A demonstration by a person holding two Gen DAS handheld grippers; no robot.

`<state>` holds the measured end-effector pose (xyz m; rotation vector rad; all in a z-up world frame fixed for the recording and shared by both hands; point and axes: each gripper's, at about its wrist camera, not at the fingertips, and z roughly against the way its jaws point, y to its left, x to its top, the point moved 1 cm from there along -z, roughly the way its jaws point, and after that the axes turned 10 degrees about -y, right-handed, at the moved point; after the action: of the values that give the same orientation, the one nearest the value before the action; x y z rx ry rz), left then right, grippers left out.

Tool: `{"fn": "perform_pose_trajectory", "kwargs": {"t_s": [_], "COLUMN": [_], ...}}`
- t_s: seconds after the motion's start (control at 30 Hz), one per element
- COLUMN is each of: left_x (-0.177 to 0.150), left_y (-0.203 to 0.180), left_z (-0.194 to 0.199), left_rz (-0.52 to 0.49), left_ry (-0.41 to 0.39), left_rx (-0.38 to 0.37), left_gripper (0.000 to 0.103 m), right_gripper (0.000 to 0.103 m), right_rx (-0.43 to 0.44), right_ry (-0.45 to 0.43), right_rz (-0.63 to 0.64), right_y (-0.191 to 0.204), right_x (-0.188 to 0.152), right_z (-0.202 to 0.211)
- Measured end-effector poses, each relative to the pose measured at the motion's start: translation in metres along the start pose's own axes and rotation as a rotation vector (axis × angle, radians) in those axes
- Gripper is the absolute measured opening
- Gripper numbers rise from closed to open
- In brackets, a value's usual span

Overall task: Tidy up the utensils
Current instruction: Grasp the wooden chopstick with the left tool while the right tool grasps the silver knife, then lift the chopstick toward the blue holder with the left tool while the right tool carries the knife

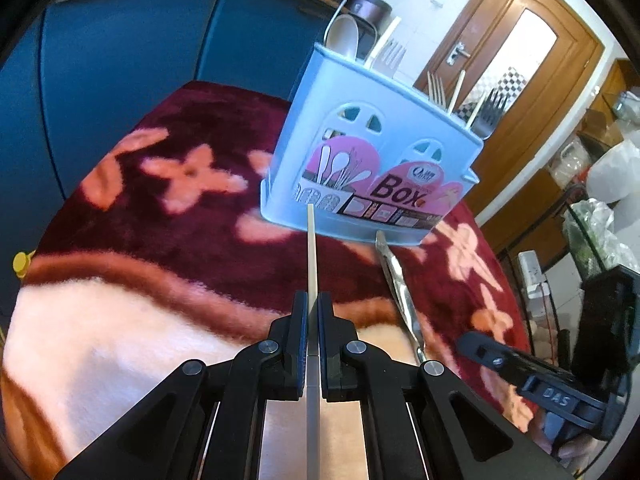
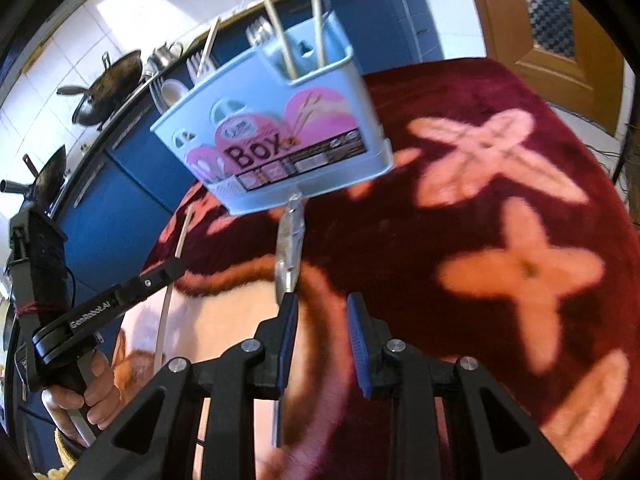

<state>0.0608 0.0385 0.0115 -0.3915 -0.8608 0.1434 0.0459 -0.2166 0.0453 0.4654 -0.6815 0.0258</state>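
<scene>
Jaws of the left gripper point(image 1: 313, 312) are pressed together on a slim white utensil handle point(image 1: 311, 252), which runs straight out between the pads and ends just short of the light-blue utensil box point(image 1: 360, 168). Jaws of the right gripper point(image 2: 322, 312) stand partly apart; a silver metal utensil point(image 2: 289, 248) lies against the inner face of the left-hand pad and projects forward toward the box base, while the other pad is clear of it, so a grip cannot be confirmed. Seen from the left wrist view, this silver utensil point(image 1: 396, 280) slants beside the white handle, well apart from it. The box stands upright on a maroon floral blanket point(image 1: 160, 184) and already contains forks point(image 1: 436, 88) and a white spoon point(image 1: 344, 36). A hand point(image 2: 86, 392) grasps the left gripper's handle.
</scene>
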Motion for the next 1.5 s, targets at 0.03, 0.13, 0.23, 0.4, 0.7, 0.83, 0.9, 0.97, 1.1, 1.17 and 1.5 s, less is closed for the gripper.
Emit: {"fn": "perform_pose_trajectory", "kwargs": {"t_s": [0.03,0.13,0.23,0.4,0.7,0.83,0.9,0.97,1.1,1.17,1.5], "left_x": [0.001,0.005,0.007,0.011,0.015,0.016,0.016,0.016,0.017,0.018,0.023], "left_y": [0.001,0.003,0.005,0.011,0.014,0.014,0.014,0.014,0.010,0.007,-0.014], "left_z": [0.002,0.005,0.009,0.012,0.014,0.014,0.014,0.014,0.015,0.016,0.034], "left_rz": [0.002,0.004,0.008,0.016,0.017,0.018,0.017,0.015,0.008,0.003,-0.029], "left_ry": [-0.007,-0.025,-0.040,-0.055,-0.067,-0.067,-0.067,-0.068,-0.072,-0.078,-0.142], "left_rx": [-0.006,-0.014,-0.016,-0.022,-0.039,-0.041,-0.040,-0.043,-0.048,-0.052,-0.087], "left_gripper": [0.004,0.004,0.004,0.004,0.004,0.004,0.004,0.004,0.004,0.004,0.004], "right_gripper": [0.028,0.028,0.028,0.028,0.028,0.015,0.010,0.009,0.005,0.004,0.003], "right_rx": [0.003,0.007,0.018,0.035,0.098,0.111,0.108,0.115,0.130,0.139,0.179], "right_ry": [0.014,0.043,0.083,0.126,0.184,0.187,0.177,0.165,0.131,0.101,-0.098], "right_rz": [0.009,0.034,0.038,0.037,0.011,0.003,0.011,0.018,0.010,0.013,0.038], "right_y": [0.003,0.009,0.012,0.014,0.008,0.003,0.002,0.001,0.000,0.003,0.015], "right_x": [0.002,0.008,0.013,0.018,0.037,0.040,0.039,0.039,0.038,0.038,0.036], "right_z": [-0.005,-0.018,-0.032,-0.050,-0.071,-0.078,-0.078,-0.077,-0.068,-0.060,-0.004]}}
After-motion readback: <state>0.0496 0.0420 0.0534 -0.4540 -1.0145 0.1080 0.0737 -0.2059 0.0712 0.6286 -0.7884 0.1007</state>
